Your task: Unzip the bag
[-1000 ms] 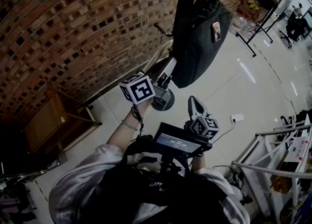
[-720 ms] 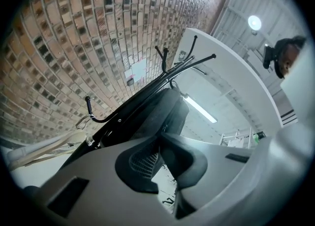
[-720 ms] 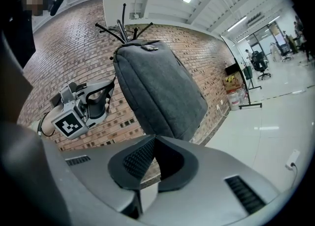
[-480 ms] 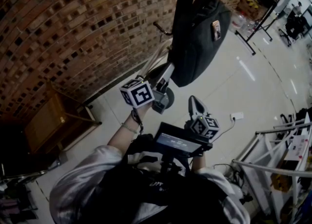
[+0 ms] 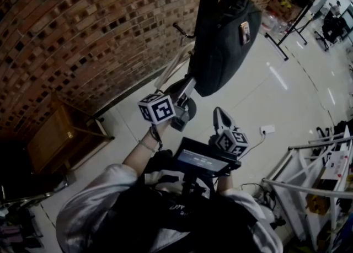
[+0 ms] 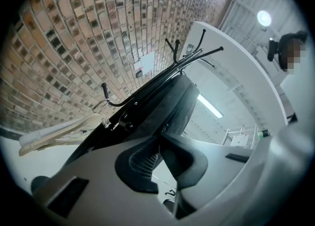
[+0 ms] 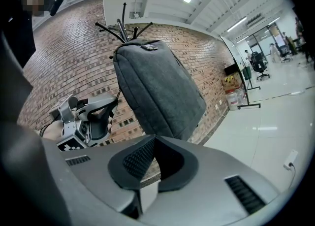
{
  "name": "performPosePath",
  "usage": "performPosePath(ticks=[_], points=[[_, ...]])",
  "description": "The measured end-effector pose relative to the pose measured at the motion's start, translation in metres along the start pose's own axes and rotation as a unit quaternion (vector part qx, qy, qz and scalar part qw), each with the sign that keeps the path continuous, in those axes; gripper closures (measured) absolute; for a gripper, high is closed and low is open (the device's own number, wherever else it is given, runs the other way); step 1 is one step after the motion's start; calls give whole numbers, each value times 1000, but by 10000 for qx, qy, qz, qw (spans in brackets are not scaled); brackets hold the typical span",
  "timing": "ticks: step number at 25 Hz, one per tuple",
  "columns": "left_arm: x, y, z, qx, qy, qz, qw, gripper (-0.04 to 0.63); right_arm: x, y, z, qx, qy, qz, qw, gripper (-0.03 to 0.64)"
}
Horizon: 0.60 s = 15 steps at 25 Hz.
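Observation:
A dark grey backpack (image 5: pixel 223 42) hangs from a black coat stand (image 5: pixel 207 4) in front of a brick wall. The right gripper view shows its plain grey side (image 7: pixel 157 89), the top caught on the stand's hooks (image 7: pixel 123 28). My left gripper (image 5: pixel 189 85) is raised just below the bag's lower left edge, jaws closed with nothing between them. In the left gripper view the bag (image 6: pixel 165 109) fills the space right above the closed pads. My right gripper (image 5: pixel 219 113) is lower and to the right, clear of the bag, also shut and empty. No zipper pull can be made out.
The stand's round base (image 5: pixel 186 108) sits on the pale tiled floor. A pale hanger-like bar (image 6: pixel 59 134) leans by the pole. A wooden cabinet (image 5: pixel 52 136) is at the left, white metal racks (image 5: pixel 309 172) at the right, and a power strip (image 5: pixel 268 132) lies on the floor.
My left gripper has dropped back a little from the bag, toward my body. The right gripper and the bag have stayed where they were.

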State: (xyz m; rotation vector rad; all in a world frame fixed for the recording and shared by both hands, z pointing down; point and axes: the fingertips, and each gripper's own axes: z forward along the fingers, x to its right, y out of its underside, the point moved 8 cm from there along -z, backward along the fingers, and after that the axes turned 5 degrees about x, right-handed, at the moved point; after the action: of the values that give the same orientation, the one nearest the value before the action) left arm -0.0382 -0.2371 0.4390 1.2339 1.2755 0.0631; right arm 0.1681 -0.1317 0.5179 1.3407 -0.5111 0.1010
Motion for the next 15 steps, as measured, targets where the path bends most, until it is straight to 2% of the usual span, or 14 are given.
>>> performPosePath(ticks=[6,15], points=[[-4,11,1,-250,-156,653,9974,583,0,0,0,3,14,-12,10000,629],[-10,26,3,-460,-414,1198,9909,583,0,1,-1,-24,11,-34,10000,629]])
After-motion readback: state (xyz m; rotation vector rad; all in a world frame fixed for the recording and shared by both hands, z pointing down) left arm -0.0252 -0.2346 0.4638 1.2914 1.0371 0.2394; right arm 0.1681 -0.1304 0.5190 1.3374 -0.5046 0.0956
